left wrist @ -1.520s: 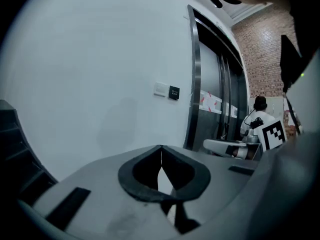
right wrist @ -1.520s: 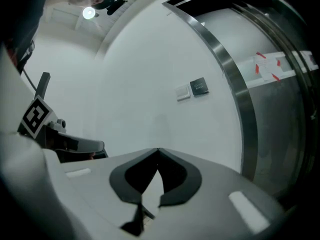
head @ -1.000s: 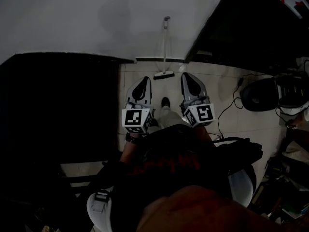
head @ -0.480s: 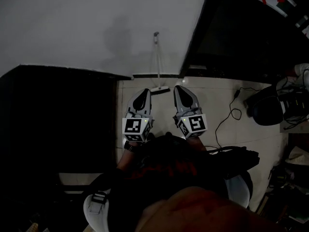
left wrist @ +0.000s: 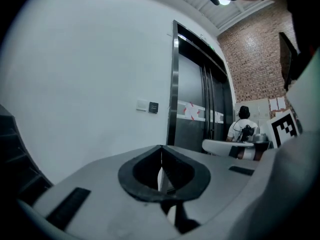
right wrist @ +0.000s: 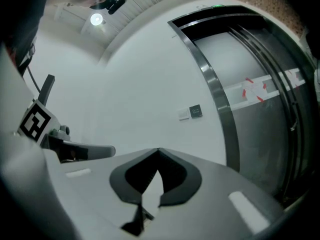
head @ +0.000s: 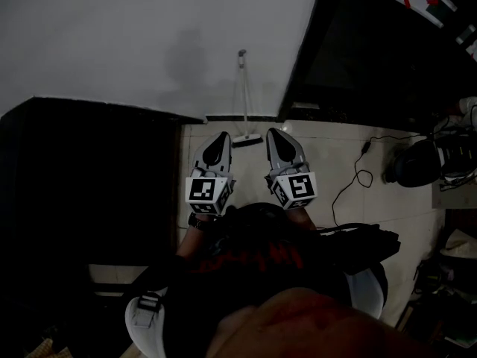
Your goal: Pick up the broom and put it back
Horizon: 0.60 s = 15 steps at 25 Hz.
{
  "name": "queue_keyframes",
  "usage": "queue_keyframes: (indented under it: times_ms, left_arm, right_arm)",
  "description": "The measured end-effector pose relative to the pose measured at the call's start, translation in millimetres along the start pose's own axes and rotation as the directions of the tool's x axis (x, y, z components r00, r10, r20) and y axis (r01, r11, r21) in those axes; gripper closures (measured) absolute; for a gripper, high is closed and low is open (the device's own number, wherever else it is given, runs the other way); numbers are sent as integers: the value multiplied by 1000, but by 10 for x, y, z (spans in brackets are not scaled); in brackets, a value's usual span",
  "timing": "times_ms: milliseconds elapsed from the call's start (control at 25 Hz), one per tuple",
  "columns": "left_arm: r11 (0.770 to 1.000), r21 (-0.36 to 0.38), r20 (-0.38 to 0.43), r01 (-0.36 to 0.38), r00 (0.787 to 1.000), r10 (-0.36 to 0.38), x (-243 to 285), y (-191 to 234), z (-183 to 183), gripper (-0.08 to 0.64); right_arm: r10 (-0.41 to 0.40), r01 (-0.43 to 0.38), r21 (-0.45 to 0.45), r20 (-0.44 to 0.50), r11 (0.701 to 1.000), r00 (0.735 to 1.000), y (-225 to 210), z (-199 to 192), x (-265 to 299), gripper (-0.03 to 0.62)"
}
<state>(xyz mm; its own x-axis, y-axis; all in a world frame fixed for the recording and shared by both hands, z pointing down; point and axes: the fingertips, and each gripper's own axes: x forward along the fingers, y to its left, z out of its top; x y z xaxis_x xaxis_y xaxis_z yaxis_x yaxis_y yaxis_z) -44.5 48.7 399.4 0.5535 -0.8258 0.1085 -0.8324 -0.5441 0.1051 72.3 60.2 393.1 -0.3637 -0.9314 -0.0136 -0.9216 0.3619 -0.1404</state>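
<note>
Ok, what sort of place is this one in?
Likely an elevator lobby or hallway indoors: steel-framed elevator doors in a white wall, a small wall panel beside them, and a tiled floor where a broom leans.

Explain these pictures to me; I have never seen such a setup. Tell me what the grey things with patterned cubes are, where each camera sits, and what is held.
There is no robot: a person carries a two-jaw tool in each hand. The dark picture comes from a camera on the person's head, looking down at the left tool and right tool; the cubes are parts of them. The other two pictures come from cameras riding on the tools, looking along their jaws. Both tools are shut and hold nothing. Ahead, a broom leans against the white wall, its head on the tiled floor, untouched.
</note>
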Motion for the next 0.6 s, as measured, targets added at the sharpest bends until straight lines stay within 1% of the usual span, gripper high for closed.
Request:
queue_keyframes:
  times_ms: [120, 320, 600]
  left_arm:
    - [1000, -20, 19, -4, 1000, 4, 2, 18, 51, 554]
    - [1000, -16, -3, 1, 1000, -1, 43, 19, 29, 554]
    - [998, -19, -46, -54, 998, 53, 13, 190, -6, 554]
  right_arm:
    - [0, 0, 0, -14, 1000, 1000, -1, -20, 6, 592]
    - [-7, 7, -1, -38, 1000, 999, -44, -29, 54, 592]
    - [3, -4, -14, -76, 1000, 997, 49, -43, 117, 592]
